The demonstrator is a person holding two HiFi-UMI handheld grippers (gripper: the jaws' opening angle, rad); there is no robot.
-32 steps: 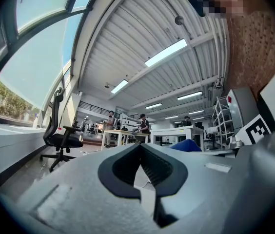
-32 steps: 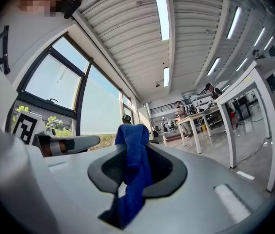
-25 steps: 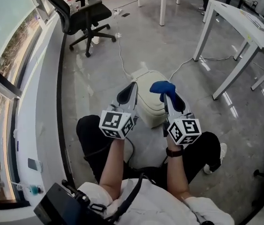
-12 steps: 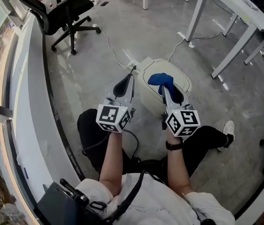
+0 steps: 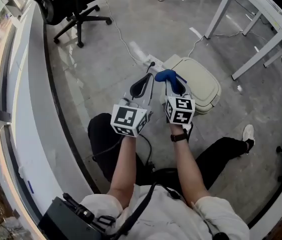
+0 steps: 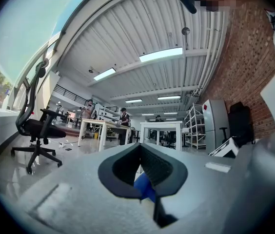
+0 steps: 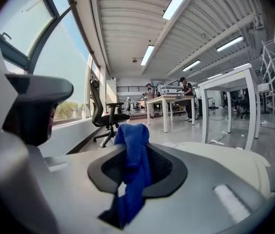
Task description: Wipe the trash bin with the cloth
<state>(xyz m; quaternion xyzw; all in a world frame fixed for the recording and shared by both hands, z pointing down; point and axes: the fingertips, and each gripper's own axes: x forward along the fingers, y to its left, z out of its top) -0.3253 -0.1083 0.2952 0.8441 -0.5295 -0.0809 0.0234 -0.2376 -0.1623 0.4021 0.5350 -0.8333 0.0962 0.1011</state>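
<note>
Head view – markings: black-and-white square patterns on the cube of the left gripper (image 5: 145, 82) and the right gripper (image 5: 170, 82); no lettering legible.
Head view – trash bin (image 5: 201, 84): cream, on the grey floor (image 5: 106, 69), just right of the right gripper.
Head view – cloth (image 5: 165, 75): blue, bunched at the right gripper's tips by the bin's left edge; contact cannot be told.
Head view – surroundings: black office chair (image 5: 71, 4) upper left, white table (image 5: 261, 14) upper right, white cable (image 5: 121, 36) along the floor.
Left gripper view – left gripper (image 6: 139, 147): jaws closed together, nothing pinched at the tips; a bit of blue cloth (image 6: 145, 186) shows beyond the lower gap.
Right gripper view – right gripper (image 7: 135, 145): jaws clamped on the cloth (image 7: 132, 165), which stands above them and hangs below.
Right gripper view – background: chair (image 7: 109, 118), table (image 7: 230, 89).
</note>
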